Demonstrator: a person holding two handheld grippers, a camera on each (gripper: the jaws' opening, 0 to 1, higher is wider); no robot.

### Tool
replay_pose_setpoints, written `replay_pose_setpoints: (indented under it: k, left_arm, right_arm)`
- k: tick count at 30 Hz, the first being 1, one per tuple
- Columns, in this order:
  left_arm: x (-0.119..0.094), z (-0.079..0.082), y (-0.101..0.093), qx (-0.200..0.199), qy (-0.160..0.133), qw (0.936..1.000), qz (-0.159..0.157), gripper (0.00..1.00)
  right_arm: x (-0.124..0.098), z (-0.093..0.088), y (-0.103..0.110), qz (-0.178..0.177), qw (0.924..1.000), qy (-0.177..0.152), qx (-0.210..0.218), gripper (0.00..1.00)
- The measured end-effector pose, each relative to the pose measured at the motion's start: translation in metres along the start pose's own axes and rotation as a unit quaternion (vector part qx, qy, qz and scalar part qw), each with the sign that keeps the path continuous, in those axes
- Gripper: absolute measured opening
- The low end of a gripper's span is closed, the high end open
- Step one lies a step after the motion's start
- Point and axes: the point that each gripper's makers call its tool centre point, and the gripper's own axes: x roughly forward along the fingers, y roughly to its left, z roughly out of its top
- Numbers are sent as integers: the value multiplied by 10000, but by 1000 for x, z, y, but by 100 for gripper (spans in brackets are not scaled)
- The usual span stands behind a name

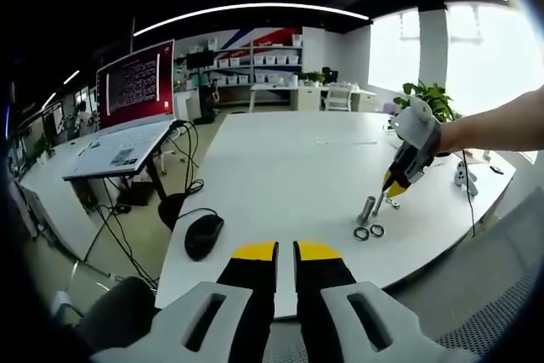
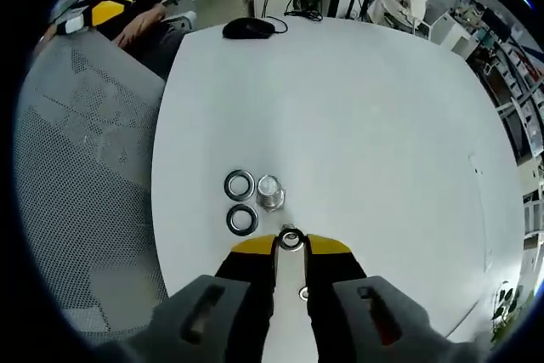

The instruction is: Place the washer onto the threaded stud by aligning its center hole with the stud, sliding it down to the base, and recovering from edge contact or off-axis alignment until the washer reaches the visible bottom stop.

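The threaded stud (image 2: 269,191) stands upright on the white table (image 2: 357,108), with two loose washers (image 2: 240,184) (image 2: 242,219) lying flat just left of it. My right gripper (image 2: 291,244) is shut on a small washer (image 2: 291,237) pinched at its yellow tips, a short way in front of the stud and slightly to its right. In the left gripper view, the right gripper (image 1: 396,186) hangs tip-down just right of the stud (image 1: 367,208), above the loose washers (image 1: 369,231). My left gripper (image 1: 286,252) is shut on nothing, near the table's front edge.
A black mouse (image 1: 202,234) with its cable lies near the table's left edge. A laptop (image 1: 127,146) stands on a side stand beyond it. A grey mesh chair (image 2: 85,176) sits against the table edge. A potted plant (image 1: 429,95) stands at the far right.
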Motion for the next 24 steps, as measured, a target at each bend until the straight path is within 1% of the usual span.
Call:
replay_pose_setpoints:
  k: [5,12,18,24]
  left_arm:
    - [0,0,0,-11,-1,10000,12,5]
    - [0,0,1,-29,-2,10000,28,5]
    - [0,-1,1,-40,35,10000,31,5]
    - [0,-2,1,-39,53,10000,34,5]
  right_arm:
    - [3,2,-1,18,10000,-8,-3,14]
    - [9,0,1,63,9999,92,-80,14]
    - [19,-3,1,90,9998,175,-99,14]
    - [32,-12,4,148,9993,312,-127,14]
